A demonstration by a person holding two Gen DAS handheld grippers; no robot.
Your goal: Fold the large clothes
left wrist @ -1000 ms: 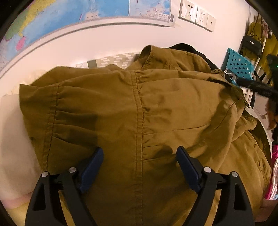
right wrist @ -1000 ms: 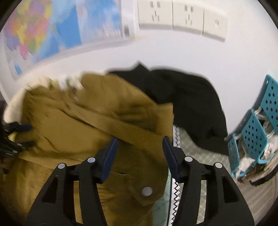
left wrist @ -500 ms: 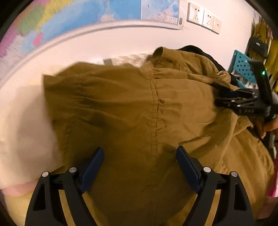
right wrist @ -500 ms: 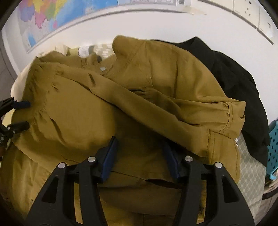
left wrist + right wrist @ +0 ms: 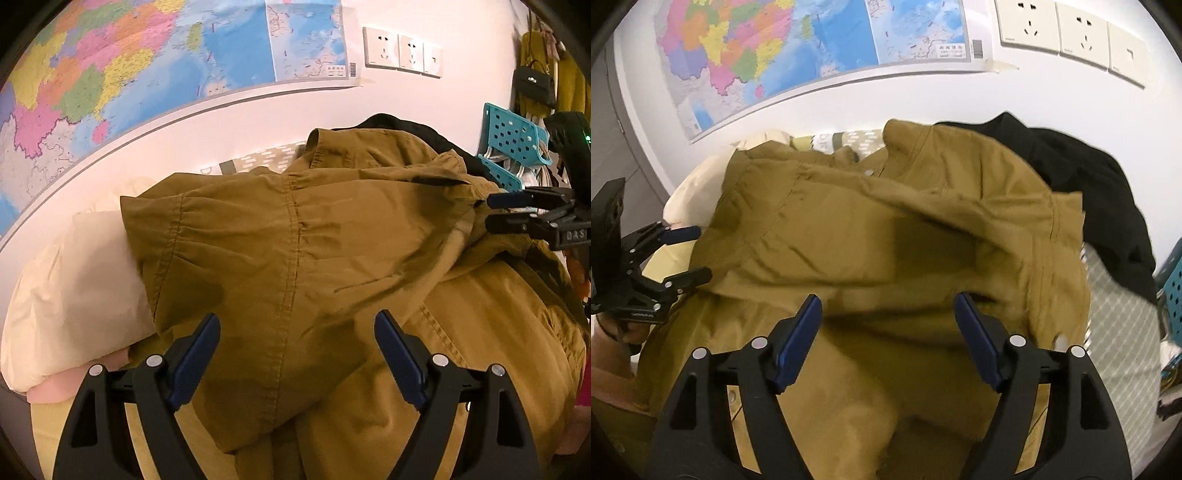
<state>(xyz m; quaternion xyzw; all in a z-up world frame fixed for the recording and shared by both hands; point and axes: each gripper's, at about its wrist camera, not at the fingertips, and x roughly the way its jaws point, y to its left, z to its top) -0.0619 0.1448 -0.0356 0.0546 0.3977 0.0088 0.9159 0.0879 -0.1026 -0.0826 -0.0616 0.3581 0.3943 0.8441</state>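
Olive-brown cotton jacket (image 5: pixel 295 240) heaped on bed; left gripper (image 5: pixel 297 354) spread wide, right gripper (image 5: pixel 888 332) opening, both empty — loose folded sleeve may slide undone.

Olive jacket (image 5: pixel 332 258) as landmark: its lower hem cut off by bottom edge in both wrist views; black garment (image 5: pixel 1089 177) behind jacket, mostly hidden by jacket collar; cream pillow (image 5: pixel 74 288) left of jacket, part tucked under jacket sleeve; bed surface under jacket hidden; map (image 5: pixel 147 55) above jacket, lettering too small to read
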